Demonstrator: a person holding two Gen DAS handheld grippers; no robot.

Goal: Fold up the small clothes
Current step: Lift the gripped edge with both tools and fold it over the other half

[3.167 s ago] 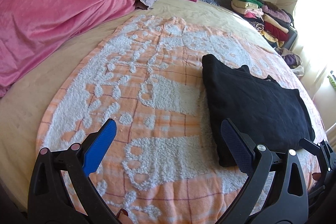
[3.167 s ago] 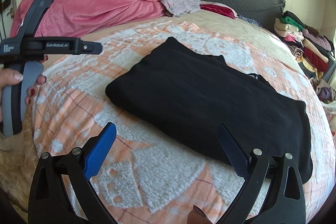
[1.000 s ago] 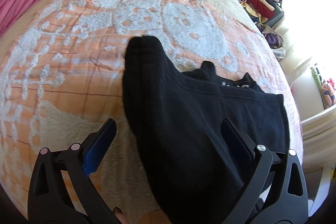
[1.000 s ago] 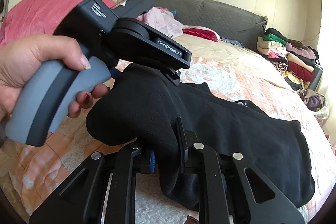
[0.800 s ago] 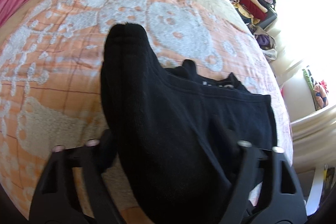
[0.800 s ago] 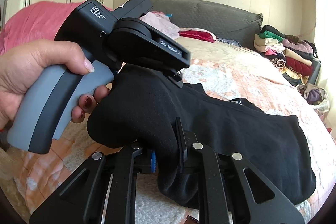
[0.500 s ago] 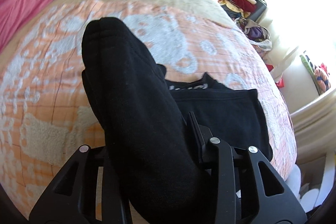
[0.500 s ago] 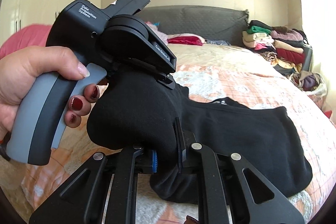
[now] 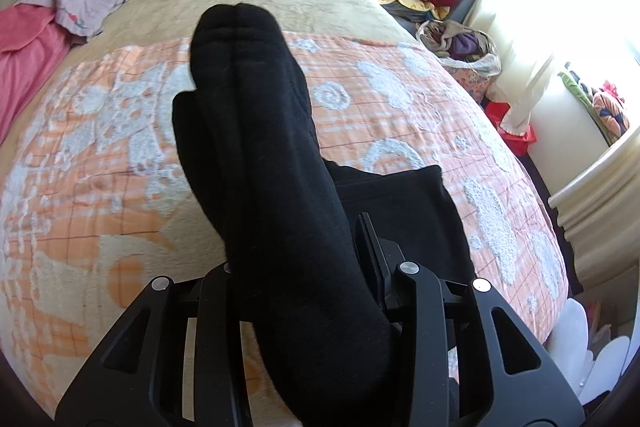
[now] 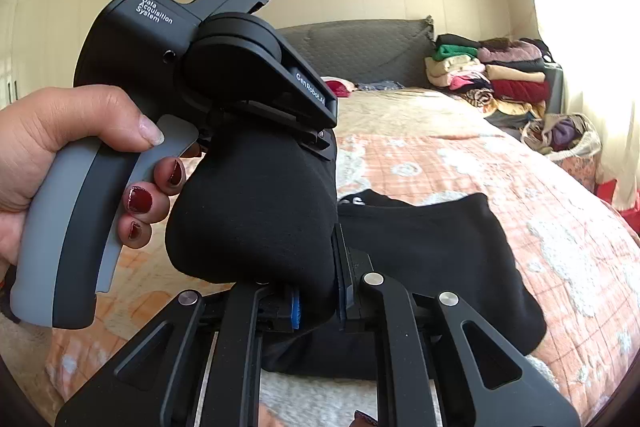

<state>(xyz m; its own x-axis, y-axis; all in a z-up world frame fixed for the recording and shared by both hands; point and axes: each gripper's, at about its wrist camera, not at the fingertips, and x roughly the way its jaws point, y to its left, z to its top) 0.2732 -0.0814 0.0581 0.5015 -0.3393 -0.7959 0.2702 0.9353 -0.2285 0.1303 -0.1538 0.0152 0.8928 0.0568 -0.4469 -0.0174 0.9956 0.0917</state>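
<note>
We saw a bed (image 9: pixel 120 227) covered by an orange and white patterned blanket (image 9: pixel 400 115), with a grey headboard (image 10: pixel 372 47) at its far end. A pink cover (image 9: pixel 24 59) lay heaped at the bed's left side, and a pile of folded clothes (image 10: pixel 496 75) stood beside the headboard on the right. On the blanket lay a black garment (image 10: pixel 432 259), part of it flat and 1 folded edge raised off the bed. We held that edge with 2 tongs. The left tongs (image 9: pixel 304 283) were clenched on the thick raised fold, gripped by a hand (image 10: pixel 44 155) with red-painted nails. The right tongs (image 10: pixel 318 303) were clenched on the same lifted edge, just beside the left ones, with black fabric bunched between the blue pads (image 10: pixel 295 313).
</note>
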